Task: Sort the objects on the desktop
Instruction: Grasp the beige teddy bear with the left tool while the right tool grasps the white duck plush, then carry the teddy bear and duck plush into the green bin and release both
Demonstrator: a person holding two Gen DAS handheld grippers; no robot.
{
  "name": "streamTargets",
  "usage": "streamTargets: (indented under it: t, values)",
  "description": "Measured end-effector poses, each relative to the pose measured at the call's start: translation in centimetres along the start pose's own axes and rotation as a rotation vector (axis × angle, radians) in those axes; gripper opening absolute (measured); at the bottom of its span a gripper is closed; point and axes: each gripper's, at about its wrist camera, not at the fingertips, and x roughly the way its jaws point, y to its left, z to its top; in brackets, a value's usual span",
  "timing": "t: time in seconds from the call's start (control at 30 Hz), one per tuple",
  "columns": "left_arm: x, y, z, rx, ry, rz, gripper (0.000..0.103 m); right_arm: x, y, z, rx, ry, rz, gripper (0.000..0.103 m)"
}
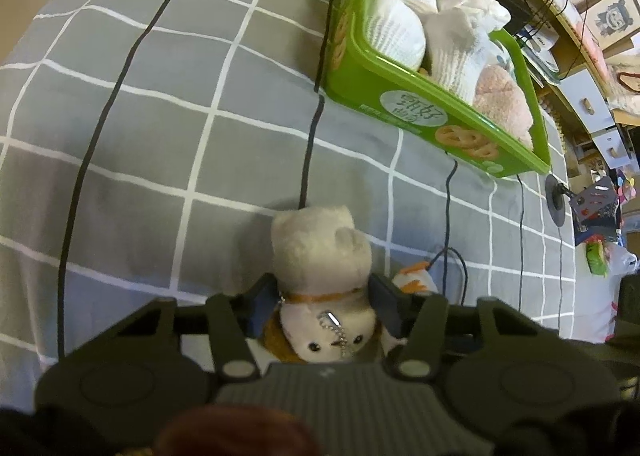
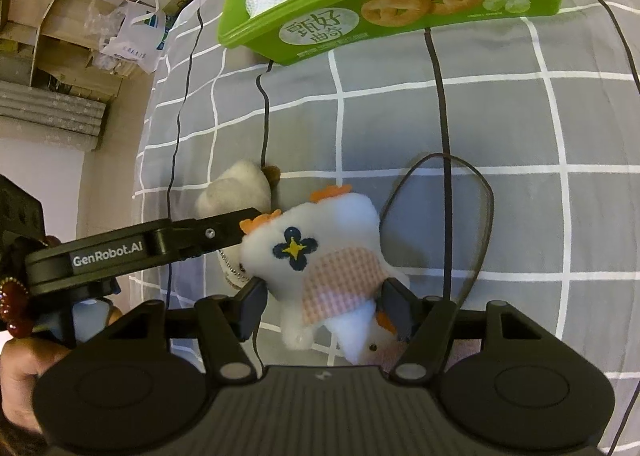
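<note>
Two plush toys lie on a grey checked bedspread (image 1: 160,115).

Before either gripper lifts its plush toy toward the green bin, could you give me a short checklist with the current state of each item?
1. Left gripper straddles the cream bear plush: ok; fingers flank its neck, but contact cannot be judged.
2. Right gripper straddles the white duck plush: ok; grip firmness cannot be judged.
3. The two toys are apart: not ok; they lie side by side, and the left gripper's finger reaches the duck's orange feet.
4. Black cable free of the duck: cannot tell; it loops close beside it.
5. Room in the green bin: cannot tell; it already holds bundled cloth items.
</note>
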Motion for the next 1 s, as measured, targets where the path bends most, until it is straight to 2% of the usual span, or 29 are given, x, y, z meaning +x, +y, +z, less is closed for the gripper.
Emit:
streamTargets:
  t: [0.27, 0.6, 1.0]
  values:
    - [-0.4, -0.4, -0.1, 0.023, -0.029, 0.013, 0.047, -0.5, 0.5, -0.5, -0.053, -0.021, -0.029, 0.051]
    - [-1.8, 0.1, 0.3, 0.007, -0.062, -0.004, 0.047, -2.7, 0.1, -0.3, -0.025, -0.070, 0.030, 0.049]
    - [-5.2, 0.5, 1.6, -0.012, -0.168, -0.023, 0.047, -7.1, -1.3, 0.7, 0.057, -0.173, 0.114, 0.049]
